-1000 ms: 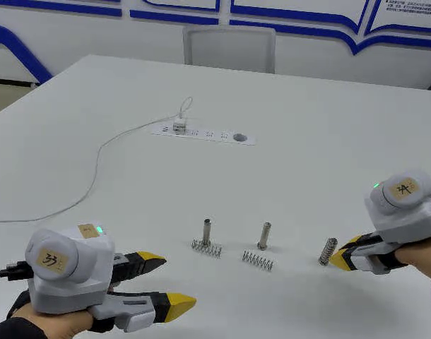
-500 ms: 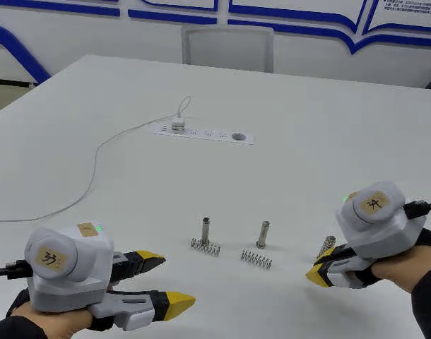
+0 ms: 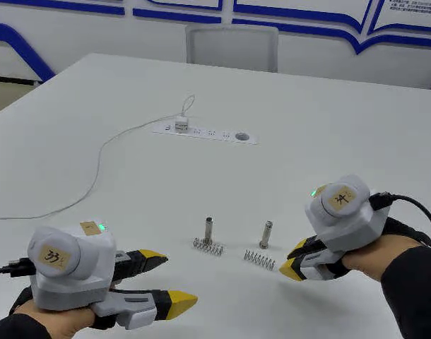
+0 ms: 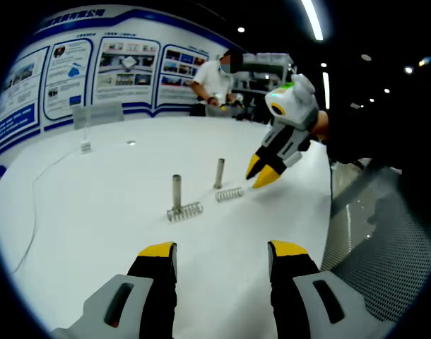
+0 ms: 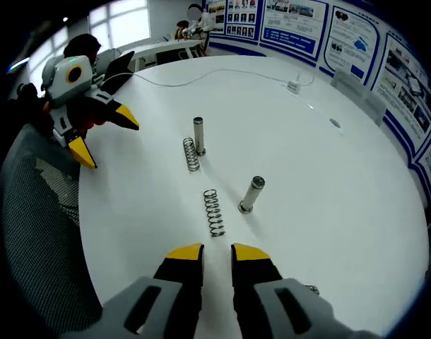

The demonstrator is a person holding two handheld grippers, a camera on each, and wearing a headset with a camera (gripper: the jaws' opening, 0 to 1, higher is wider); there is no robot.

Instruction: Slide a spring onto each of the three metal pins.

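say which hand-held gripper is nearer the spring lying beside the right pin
Right. The right hand-held gripper has its tips just right of the spring; the left hand-held gripper sits well off to its left.

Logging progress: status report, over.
Left gripper open, hanging back. Right gripper open, jaws aimed at the near spring. Two pins bare, springs lying beside them. Path unobstructed.

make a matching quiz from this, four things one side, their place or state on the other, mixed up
1 left gripper
2 right gripper
3 power strip
4 left pin

A upright, left spring lying at its foot
B jaws wide apart, holding nothing
C far side, white cable plugged in
D tips aimed at the right spring

Pairs: 1-B, 2-D, 3-C, 4-A
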